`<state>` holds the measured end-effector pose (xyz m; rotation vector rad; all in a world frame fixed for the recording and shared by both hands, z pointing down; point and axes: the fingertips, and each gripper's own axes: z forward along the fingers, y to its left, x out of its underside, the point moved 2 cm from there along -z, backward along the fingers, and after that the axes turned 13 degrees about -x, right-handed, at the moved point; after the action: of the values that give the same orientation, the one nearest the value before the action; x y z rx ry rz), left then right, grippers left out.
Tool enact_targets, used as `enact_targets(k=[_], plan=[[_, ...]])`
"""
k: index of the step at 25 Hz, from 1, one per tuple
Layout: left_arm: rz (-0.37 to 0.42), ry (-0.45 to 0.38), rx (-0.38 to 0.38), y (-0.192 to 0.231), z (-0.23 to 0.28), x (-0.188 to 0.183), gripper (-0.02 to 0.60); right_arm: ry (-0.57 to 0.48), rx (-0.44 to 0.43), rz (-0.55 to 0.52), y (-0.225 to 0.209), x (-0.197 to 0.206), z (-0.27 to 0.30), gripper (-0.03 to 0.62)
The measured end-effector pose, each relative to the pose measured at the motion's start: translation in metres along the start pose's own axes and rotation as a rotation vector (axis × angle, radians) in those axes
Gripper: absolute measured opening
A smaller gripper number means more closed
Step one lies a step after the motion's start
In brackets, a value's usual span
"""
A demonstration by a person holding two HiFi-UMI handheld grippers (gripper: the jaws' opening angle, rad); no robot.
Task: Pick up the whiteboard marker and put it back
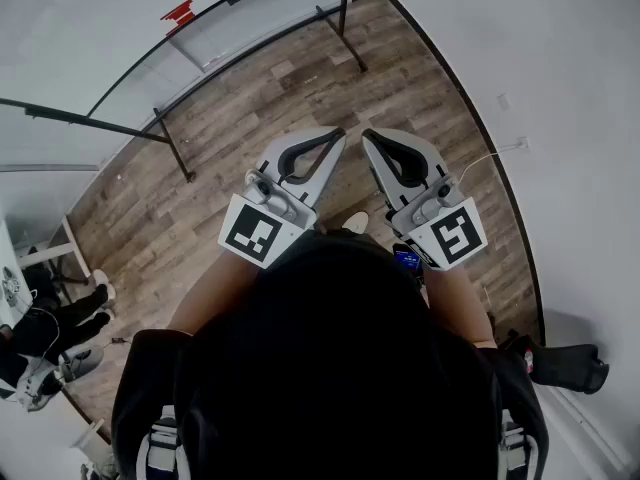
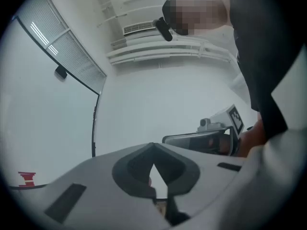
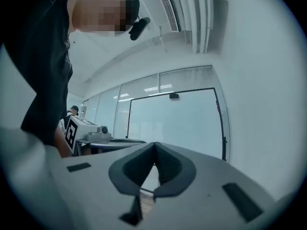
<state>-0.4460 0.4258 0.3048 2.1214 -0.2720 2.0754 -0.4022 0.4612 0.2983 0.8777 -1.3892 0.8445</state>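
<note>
I cannot pick out a whiteboard marker in any view. The person holds both grippers level in front of the body, side by side and pointing at a whiteboard (image 1: 120,38) on black legs. My left gripper (image 1: 338,134) is shut and empty; in the left gripper view its tips (image 2: 153,145) meet with nothing between them. About a hand's width to its right, my right gripper (image 1: 368,135) is also shut and empty, tips touching (image 3: 154,143). A small red mark (image 1: 180,13) sits on the board, also seen as the red mark (image 2: 27,178).
Wood-plank floor (image 1: 300,78) runs between the whiteboard at the left and a white wall (image 1: 560,88) at the right. Another person (image 1: 45,328) sits at the lower left by a table. A black object (image 1: 570,368) lies by the right wall.
</note>
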Motion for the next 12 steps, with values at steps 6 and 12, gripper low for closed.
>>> enact_targets(k=[6, 12], plan=[[-0.030, -0.009, -0.008, -0.007, 0.004, -0.001, 0.004, -0.001, -0.010, 0.019, -0.001, 0.000, -0.011, -0.005], [-0.013, 0.007, -0.004, -0.024, 0.014, 0.004, 0.005, 0.014, 0.003, 0.029, -0.008, 0.007, -0.033, -0.005]])
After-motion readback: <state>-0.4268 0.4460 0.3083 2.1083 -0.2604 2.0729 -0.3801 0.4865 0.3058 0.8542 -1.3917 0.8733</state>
